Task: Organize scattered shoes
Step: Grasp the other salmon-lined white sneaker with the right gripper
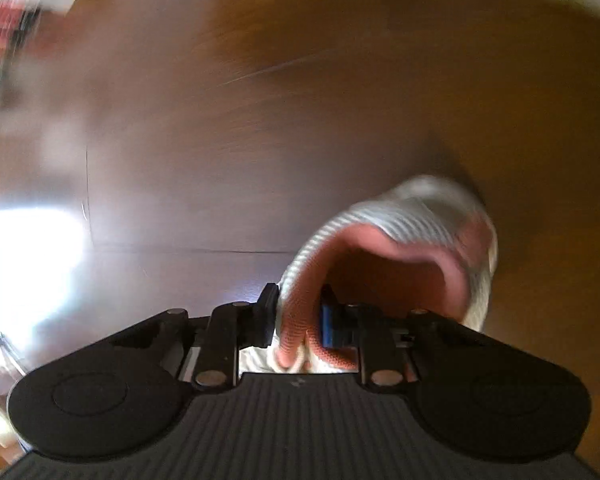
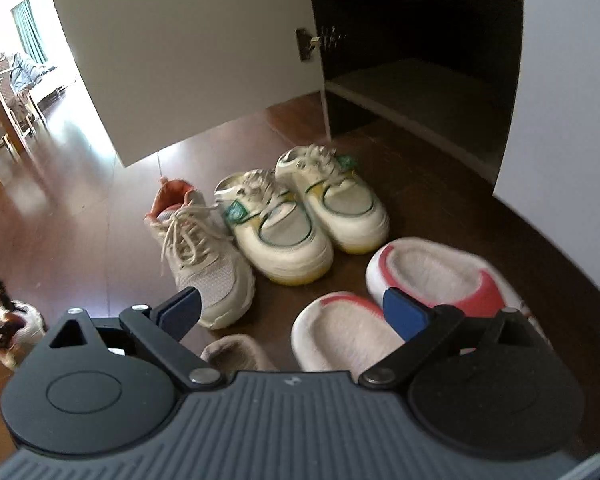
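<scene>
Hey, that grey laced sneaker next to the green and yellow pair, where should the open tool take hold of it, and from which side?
Probably the raised heel collar of the grey laced sneaker, coming from above. The shoe stands upright with its pink-lined opening facing up, so one finger can slip inside and one outside. The right tool is open with nothing between its fingers.

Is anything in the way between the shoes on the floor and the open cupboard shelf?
Nothing visible blocks it. The cupboard door is swung open, and bare floor lies between the green-and-yellow sneakers and the lowest shelf, which looks free.
</scene>
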A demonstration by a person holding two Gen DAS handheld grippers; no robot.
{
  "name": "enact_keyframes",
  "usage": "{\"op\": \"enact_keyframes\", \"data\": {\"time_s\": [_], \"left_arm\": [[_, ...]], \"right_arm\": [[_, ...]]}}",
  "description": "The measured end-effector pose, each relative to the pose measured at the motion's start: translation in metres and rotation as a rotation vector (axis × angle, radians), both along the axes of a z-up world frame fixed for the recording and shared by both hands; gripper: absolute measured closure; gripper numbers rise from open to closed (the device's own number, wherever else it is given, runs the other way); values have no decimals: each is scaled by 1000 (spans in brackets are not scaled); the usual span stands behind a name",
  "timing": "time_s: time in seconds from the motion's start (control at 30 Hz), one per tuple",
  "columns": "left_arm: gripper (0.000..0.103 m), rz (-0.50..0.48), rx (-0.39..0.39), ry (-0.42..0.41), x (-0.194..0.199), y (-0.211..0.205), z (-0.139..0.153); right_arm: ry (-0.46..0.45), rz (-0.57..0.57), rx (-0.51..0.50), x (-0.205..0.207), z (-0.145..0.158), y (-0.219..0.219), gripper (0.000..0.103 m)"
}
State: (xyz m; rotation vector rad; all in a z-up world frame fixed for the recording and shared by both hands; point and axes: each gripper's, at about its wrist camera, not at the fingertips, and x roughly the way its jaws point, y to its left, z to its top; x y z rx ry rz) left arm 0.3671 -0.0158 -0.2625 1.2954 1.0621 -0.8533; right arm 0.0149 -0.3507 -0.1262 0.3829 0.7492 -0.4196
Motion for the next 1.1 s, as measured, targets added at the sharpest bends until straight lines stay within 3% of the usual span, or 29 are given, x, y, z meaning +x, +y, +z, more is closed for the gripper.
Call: {"op": "enact_keyframes", "data": {"time_s": [0.1, 0.17, 0.2, 0.27, 0.4, 0.5, 0.6, 0.8, 0.93, 0.97, 1.0, 1.1], "left_arm": [[74, 454, -205, 113, 65, -1, 24], [62, 765, -344, 205, 106, 14, 36], [61, 890, -396, 247, 120, 25, 39], [61, 1025, -484, 312, 136, 44, 47], [57, 929, -492, 218, 127, 61, 71], [57, 818, -454, 78, 82, 89, 90], [57, 804, -472, 57, 33, 106, 109], [56, 898, -528, 29, -103, 155, 162], [55, 977, -542, 45, -135, 162, 167], [55, 989, -550, 38, -138, 159, 163], [55, 997, -559, 30, -144, 159, 163], [55, 1007, -589, 40, -152, 154, 157]], "right_arm": [[22, 42, 19, 13, -10, 11, 7], [35, 63, 28, 22, -16, 19, 7], [43, 85, 39, 28, -20, 25, 7], [53, 127, 44, 37, -26, 37, 7], [65, 196, 34, 52, -35, 58, 6], [59, 261, 61, 81, -48, 83, 6], [32, 306, 85, 116, -64, 111, 6], [-24, 412, 187, 206, -96, 197, 7], [-60, 414, 179, 250, -106, 251, 11], [-54, 392, 158, 258, -109, 259, 22], [-31, 358, 131, 270, -115, 267, 50], [8, 346, 159, 286, -123, 266, 67]]}}
